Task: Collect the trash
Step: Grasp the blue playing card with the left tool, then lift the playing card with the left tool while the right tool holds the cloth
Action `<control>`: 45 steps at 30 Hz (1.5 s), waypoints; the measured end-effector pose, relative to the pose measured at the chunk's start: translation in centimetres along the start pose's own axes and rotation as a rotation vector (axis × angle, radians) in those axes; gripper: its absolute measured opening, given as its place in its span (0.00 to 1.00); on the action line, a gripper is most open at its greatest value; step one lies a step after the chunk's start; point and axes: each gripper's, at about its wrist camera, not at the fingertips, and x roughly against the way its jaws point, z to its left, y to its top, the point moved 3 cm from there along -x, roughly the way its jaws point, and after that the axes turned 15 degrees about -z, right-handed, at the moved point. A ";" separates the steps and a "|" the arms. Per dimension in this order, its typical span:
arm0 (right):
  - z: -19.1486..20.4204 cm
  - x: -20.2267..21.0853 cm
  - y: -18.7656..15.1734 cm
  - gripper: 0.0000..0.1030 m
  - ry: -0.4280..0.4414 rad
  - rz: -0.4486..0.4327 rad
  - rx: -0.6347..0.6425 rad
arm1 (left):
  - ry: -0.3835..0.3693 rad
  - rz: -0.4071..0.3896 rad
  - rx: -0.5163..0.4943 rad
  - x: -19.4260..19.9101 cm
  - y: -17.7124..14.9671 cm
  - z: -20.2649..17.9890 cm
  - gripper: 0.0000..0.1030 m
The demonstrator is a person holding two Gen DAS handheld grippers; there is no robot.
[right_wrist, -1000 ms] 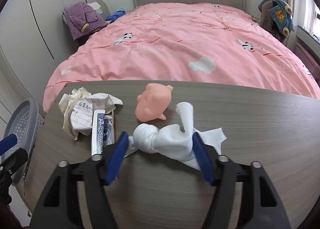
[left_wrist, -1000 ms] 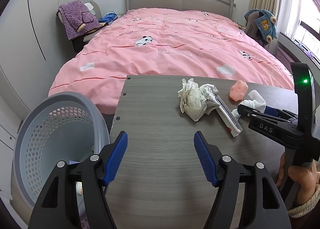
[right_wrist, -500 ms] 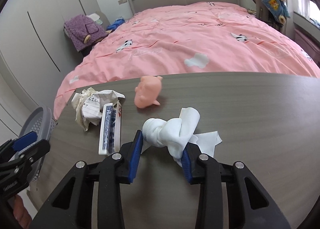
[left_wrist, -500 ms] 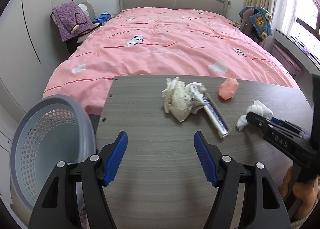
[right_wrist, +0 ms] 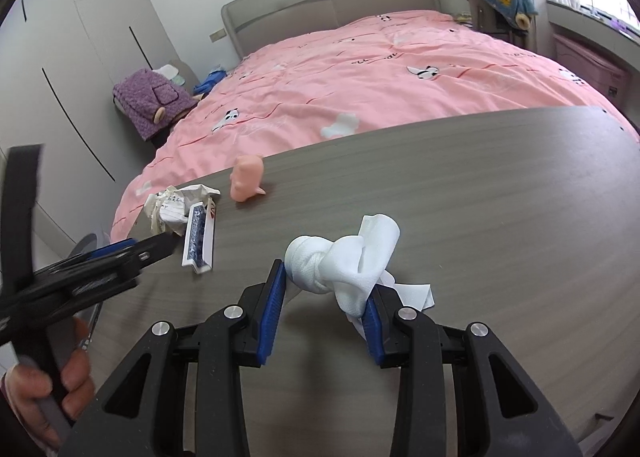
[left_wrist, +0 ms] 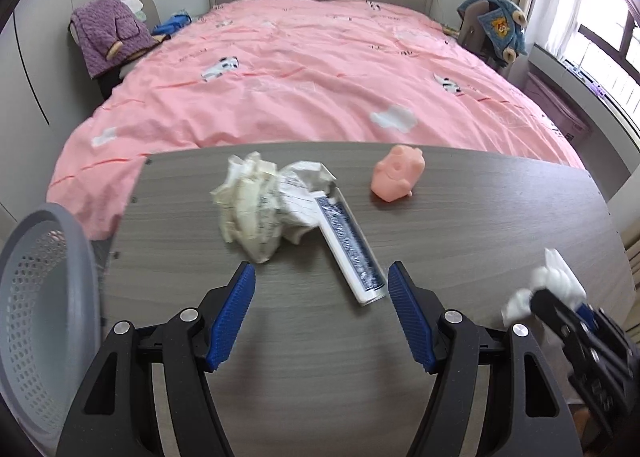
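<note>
My right gripper [right_wrist: 325, 289] is shut on a knotted white tissue wad [right_wrist: 340, 263] and holds it just above the grey wood table [right_wrist: 480, 193]; the wad also shows in the left wrist view [left_wrist: 550, 283]. My left gripper [left_wrist: 322, 289] is open and empty above the table, just short of a crumpled paper ball [left_wrist: 264, 203] and a long white-and-blue box [left_wrist: 350, 247]. In the right wrist view the paper [right_wrist: 172, 207] and the box [right_wrist: 198, 235] lie at the table's left end. A grey perforated trash basket [left_wrist: 36, 297] stands off the table's left edge.
A pink pig toy [left_wrist: 396, 177] sits on the table near its far edge. A bed with a pink cover [left_wrist: 312, 69] lies right behind the table. A chair with purple clothes [left_wrist: 108, 33] stands at the far left.
My right gripper closed on the tissue wad and lifted it off the table. My left gripper moved right and forward toward the paper and box, so the basket slid to the left edge.
</note>
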 end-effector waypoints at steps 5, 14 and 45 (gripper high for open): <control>-1.0 0.4 -0.5 0.34 0.006 -0.006 -0.033 | 0.022 0.021 -0.003 -1.8 -0.2 -1.0 0.64; -2.4 0.4 -0.7 0.34 0.027 -0.010 -0.088 | 0.028 0.033 -0.017 -3.9 0.0 -2.3 0.59; 0.0 1.7 -1.0 0.34 0.037 -0.011 -0.062 | -0.047 0.024 -0.040 1.4 -2.4 -0.9 0.18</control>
